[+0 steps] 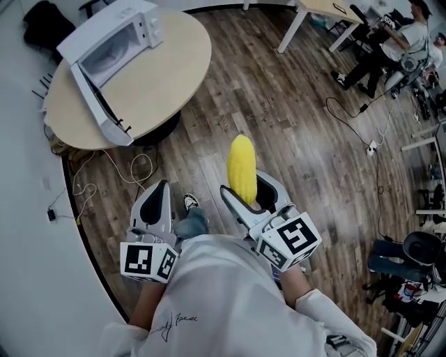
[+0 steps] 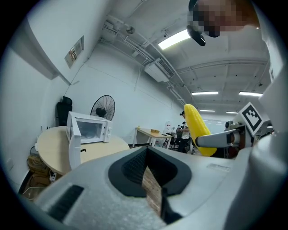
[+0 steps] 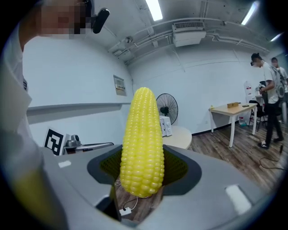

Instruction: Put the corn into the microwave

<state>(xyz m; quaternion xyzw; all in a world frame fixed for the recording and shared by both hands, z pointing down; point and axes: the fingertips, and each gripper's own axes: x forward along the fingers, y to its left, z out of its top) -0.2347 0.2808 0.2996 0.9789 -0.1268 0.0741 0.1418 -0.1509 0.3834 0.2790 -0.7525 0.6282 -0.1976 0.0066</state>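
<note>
A yellow corn cob stands upright between the jaws of my right gripper, which is shut on its lower end. In the right gripper view the corn fills the middle, rising from the gripper. My left gripper is held beside it, shut and empty; its own view shows the jaws nearly together, with a thin strip of floor between. The white microwave sits on the round beige table ahead on the left, with its door swung open. It also shows in the left gripper view.
White cables lie on the wood floor below the table. A white wall curves along the left. A desk and seated people are at the far right, with more cables. A black fan stands behind the table.
</note>
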